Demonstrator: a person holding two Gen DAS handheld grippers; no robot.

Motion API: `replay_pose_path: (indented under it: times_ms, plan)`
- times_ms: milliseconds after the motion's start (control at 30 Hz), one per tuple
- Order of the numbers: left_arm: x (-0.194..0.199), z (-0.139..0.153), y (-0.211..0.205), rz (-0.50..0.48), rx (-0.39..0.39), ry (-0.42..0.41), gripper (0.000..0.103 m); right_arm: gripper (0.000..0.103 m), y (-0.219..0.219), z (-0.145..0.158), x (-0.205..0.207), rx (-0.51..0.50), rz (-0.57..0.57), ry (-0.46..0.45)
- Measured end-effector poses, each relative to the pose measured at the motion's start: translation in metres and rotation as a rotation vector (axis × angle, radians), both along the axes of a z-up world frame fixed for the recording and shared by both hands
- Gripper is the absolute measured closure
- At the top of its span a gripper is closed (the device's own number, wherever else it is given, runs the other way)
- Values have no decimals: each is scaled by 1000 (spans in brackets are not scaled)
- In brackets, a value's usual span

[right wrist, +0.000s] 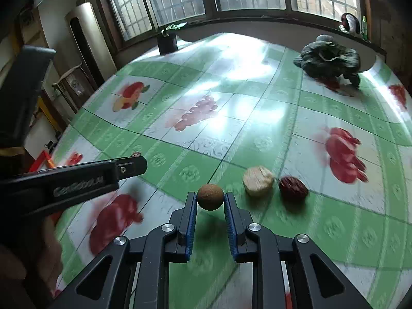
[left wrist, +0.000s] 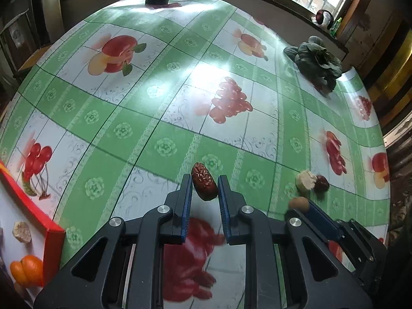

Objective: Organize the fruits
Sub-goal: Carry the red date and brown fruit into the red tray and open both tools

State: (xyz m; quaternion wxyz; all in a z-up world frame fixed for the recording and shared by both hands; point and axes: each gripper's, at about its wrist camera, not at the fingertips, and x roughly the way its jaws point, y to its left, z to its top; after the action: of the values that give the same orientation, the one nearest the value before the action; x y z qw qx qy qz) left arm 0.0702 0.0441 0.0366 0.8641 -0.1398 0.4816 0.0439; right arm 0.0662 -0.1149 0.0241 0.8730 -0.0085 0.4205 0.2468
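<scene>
My left gripper (left wrist: pixel 205 184) is shut on a wrinkled dark red date (left wrist: pixel 204 185), held above the fruit-print tablecloth. My right gripper (right wrist: pixel 210 197) is shut on a small round brown fruit (right wrist: pixel 210 197), also lifted; the fruit shows in the left wrist view (left wrist: pixel 299 204) too. On the cloth beside it lie a pale beige chunk (right wrist: pixel 258 181) and another dark red date (right wrist: pixel 293 188). A red-rimmed white tray (left wrist: pixel 52 234) at the left holds an orange (left wrist: pixel 27 270) and a beige piece (left wrist: pixel 22 231).
A dark green leafy vegetable (right wrist: pixel 329 56) lies at the far right of the table. A black pot (right wrist: pixel 168 43) stands at the far edge under the window. The left gripper's body (right wrist: pixel 64 182) crosses the left of the right wrist view.
</scene>
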Motion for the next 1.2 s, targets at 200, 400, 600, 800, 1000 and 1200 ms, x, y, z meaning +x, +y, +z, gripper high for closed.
replay_pose_path:
  times_ms: [200, 400, 600, 800, 1000, 1200]
  plan:
    - [-38, 15, -14, -61, 30, -51, 84, 82, -21, 18, -48, 80, -48, -36]
    - [-82, 28, -32, -154, 71, -75, 84, 82, -35, 33, -96, 129, -72, -59]
    - [-123, 39, -17, -167, 84, -98, 84, 82, -34, 48, -133, 160, -60, -83]
    - [-161, 56, 35, -121, 50, -114, 84, 82, -6, 57, -162, 154, 8, -105]
    - [-196, 64, 107, 7, 68, -129, 84, 82, 37, 60, -179, 159, 96, -106]
    - [-221, 52, 160, 111, 87, -109, 84, 82, 83, 61, -187, 153, 193, -96]
